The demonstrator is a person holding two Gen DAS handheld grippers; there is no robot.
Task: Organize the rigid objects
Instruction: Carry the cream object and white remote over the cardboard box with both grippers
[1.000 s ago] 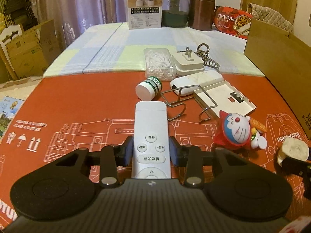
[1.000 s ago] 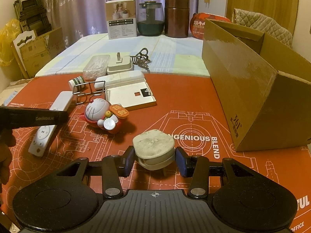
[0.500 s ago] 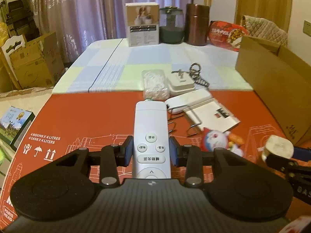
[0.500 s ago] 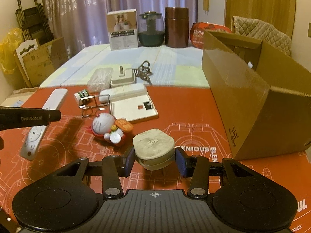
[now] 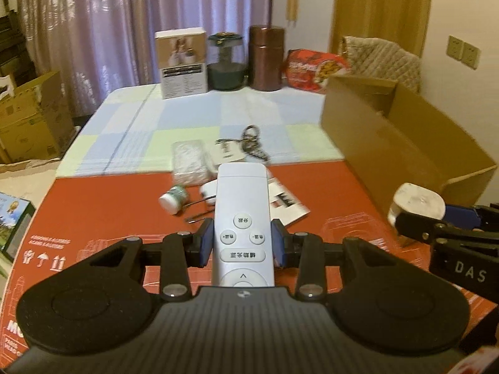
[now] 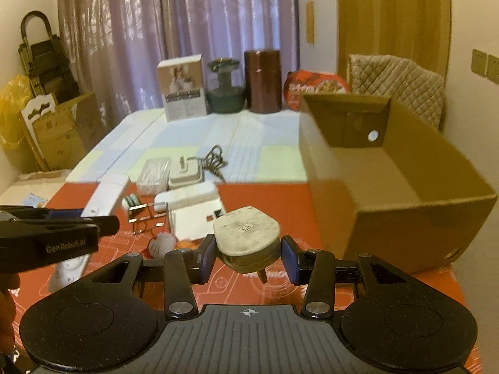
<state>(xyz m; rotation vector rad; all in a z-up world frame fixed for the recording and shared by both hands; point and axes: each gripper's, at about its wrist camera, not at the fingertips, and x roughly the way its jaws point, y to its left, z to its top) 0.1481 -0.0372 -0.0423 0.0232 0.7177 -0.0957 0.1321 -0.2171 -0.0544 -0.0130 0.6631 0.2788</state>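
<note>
Left claw (image 5: 242,244): matte black plastic arms, blue pads, clamped on both long edges of a remote (image 5: 242,218). Slim white rectangular slab, smooth, rounded corners, round and oval buttons with small Chinese characters too blurred to read, held level above the near part of the counter (image 5: 93,205). Seen from the right camera, "GenRobot.AI" in pale letters on the left claw's black side (image 6: 62,244).

Red mat on the near half of the counter, white line drawings and print, shipping pictograms near the left edge. Past it, a pastel checked cloth in blue, green and white. Around the middle, where mat meets cloth: small white bottle (image 5: 173,198) with green label lying on its side, clear ridged plastic case (image 5: 190,163), bent wire stand (image 6: 146,216), flat white square panel (image 6: 196,218), white oblong casing (image 6: 187,198), charger block (image 6: 184,174) with dark coiled cable (image 6: 214,159). Round white-faced toy (image 6: 162,243) on the mat, partly hidden behind the right claw's arm.

Along the far edge: white carton (image 6: 184,88) with product photo, dark green glass jar (image 6: 225,88), brown cylindrical canister (image 6: 262,81), red round food lid (image 6: 315,88).

Right claw (image 6: 248,257): same black build, blue pads pinching a plug (image 6: 246,229), off-white, scuffed, rounded-triangular top with a small embossed emblem, a prong showing beneath, lifted off the mat. "DAS" on its side in the left view.

Open cardboard box (image 6: 405,218), plain brown, at the right edge, round hole in its far wall.
</note>
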